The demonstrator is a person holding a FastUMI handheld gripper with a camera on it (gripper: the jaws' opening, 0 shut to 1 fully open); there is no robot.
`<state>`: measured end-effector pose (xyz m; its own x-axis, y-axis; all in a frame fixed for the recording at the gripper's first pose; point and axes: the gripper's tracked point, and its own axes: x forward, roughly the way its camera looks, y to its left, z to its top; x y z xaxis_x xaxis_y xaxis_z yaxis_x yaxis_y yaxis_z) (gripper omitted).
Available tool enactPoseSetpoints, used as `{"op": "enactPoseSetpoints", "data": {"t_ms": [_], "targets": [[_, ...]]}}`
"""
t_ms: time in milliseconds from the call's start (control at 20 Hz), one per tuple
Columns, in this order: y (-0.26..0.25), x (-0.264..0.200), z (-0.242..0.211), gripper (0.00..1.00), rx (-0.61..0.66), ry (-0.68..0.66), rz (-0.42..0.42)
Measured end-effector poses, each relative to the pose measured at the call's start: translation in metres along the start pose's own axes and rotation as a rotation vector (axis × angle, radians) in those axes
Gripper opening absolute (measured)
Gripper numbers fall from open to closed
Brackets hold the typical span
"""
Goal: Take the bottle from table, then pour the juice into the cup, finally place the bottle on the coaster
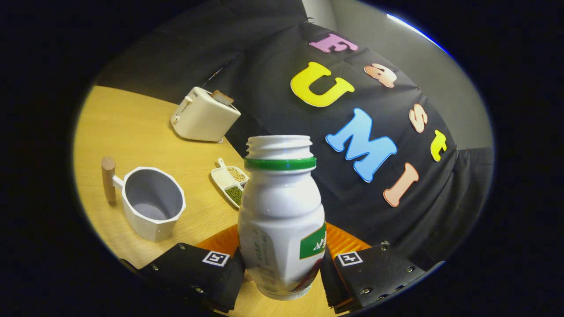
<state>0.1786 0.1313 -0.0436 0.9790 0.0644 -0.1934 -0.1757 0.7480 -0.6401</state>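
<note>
A: How much room is there on the table (132, 127)?

B: Plenty on the cup's side. The wood is bare from the cup (152, 203) back to the toaster (205, 115), which sits near the table's far edge by the black cloth wall (273, 88). The other way, the table's edge runs close behind the bottle, and the cloth hangs right past it.

A: And the bottle?

B: The bottle (282, 215) sits between the two fingers of the gripper (282, 275). Both fingers press on its lower body, one on each side, so it is pinched. Its cap is off; the threaded mouth and green ring are bare.

A: Which way does it point?

B: The mouth points away from the fingers, and its long axis runs straight ahead along them. The whole view is tilted against the table, so the bottle leans relative to the tabletop.

A: What's beneath it?

B: The orange coaster (343, 240) shows behind its base. I can't tell whether the bottle touches it.

A: Anything else nearby?

B: A small divided dish of beans (230, 180) lies between the cup and the bottle. The cup has a wooden handle (108, 178) pointing away from the bottle.
</note>
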Motion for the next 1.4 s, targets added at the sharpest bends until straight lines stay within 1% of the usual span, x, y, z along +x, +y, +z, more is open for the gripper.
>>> {"op": "enactPoseSetpoints", "data": {"t_ms": [150,300,350,750,900,1150,1400], "targets": [[0.000,-0.001,0.002,0.74,0.104,-0.019,0.024],[0.004,-0.002,0.005,0.74,0.230,-0.047,0.068],[0.003,-0.002,0.005,0.74,0.260,-0.053,0.070],[0.003,0.000,0.003,0.74,0.391,-0.085,0.089],[-0.003,0.004,0.001,0.74,0.448,-0.096,0.082],[-0.007,0.013,-0.009,0.74,0.548,-0.085,0.085],[-0.010,0.019,-0.018,0.74,0.590,-0.081,0.082]]}}
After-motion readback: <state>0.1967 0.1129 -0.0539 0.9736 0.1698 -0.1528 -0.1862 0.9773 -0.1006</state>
